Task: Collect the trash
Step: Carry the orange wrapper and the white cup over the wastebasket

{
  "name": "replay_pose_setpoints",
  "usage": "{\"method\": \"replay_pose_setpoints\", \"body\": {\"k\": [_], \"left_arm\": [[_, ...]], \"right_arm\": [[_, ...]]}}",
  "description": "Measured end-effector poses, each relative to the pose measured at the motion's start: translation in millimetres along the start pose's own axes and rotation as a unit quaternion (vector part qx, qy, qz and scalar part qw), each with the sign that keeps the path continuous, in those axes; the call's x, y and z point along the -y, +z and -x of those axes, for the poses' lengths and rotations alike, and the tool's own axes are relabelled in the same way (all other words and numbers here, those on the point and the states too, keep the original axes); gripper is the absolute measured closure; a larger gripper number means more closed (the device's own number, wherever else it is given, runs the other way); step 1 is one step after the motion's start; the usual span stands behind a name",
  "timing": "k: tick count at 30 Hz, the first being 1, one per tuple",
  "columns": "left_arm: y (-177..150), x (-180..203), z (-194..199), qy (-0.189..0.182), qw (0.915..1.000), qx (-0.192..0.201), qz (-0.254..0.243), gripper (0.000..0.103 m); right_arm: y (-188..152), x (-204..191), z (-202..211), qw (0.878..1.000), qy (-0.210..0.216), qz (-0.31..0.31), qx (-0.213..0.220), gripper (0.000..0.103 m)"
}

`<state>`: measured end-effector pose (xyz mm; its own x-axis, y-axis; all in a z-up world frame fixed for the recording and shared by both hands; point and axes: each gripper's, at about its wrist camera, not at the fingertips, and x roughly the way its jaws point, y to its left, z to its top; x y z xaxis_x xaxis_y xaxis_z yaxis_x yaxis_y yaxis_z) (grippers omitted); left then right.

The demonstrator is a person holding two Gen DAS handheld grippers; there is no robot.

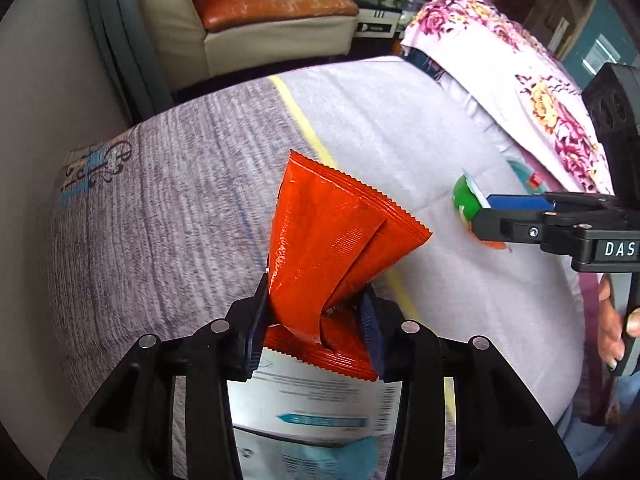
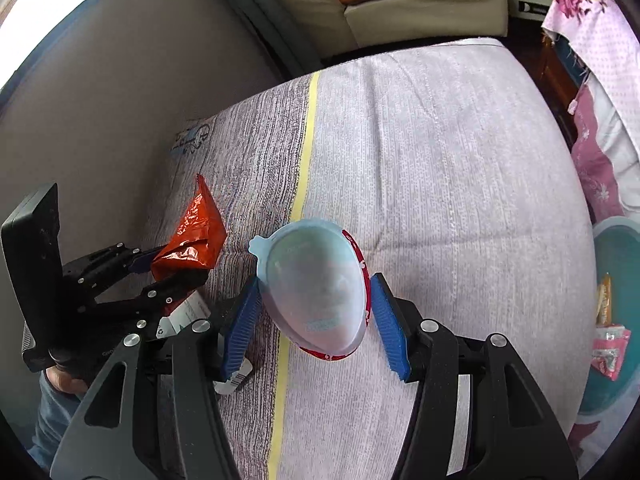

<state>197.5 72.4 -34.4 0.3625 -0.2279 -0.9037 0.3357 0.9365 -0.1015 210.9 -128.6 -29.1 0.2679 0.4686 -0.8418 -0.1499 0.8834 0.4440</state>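
Observation:
A crumpled orange snack wrapper [image 1: 332, 232] stands up between the blue pads of my left gripper [image 1: 316, 308], which is shut on its lower part. From the right wrist view the same wrapper [image 2: 196, 236] and left gripper [image 2: 168, 268] sit at the left. My right gripper [image 2: 316, 280] is shut on an egg-shaped plastic pack [image 2: 316, 288] with a pale blue foil top and a red rim. In the left wrist view that pack [image 1: 464, 198] looks green at the tip of the right gripper [image 1: 480, 216]. Both are held above a grey-and-white mattress cover [image 2: 440, 160].
A white and blue printed wrapper [image 1: 312, 412] lies on the cover under the left gripper. A teal basin [image 2: 612, 226] holding several wrappers stands at the right edge. Floral cloth [image 1: 520, 80] drapes the right side. An armchair [image 1: 260, 12] stands beyond the far edge.

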Motion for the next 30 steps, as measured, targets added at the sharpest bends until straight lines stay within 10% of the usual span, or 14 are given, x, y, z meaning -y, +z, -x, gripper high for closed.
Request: {"method": "replay_pose_setpoints", "body": {"k": [30], "left_arm": [[-12,217,-5,-0.077,0.9948,-0.003,-0.068,0.06]], "right_arm": [[-113,164,144,0.979,-0.011,-0.158,0.131,0.05]]}}
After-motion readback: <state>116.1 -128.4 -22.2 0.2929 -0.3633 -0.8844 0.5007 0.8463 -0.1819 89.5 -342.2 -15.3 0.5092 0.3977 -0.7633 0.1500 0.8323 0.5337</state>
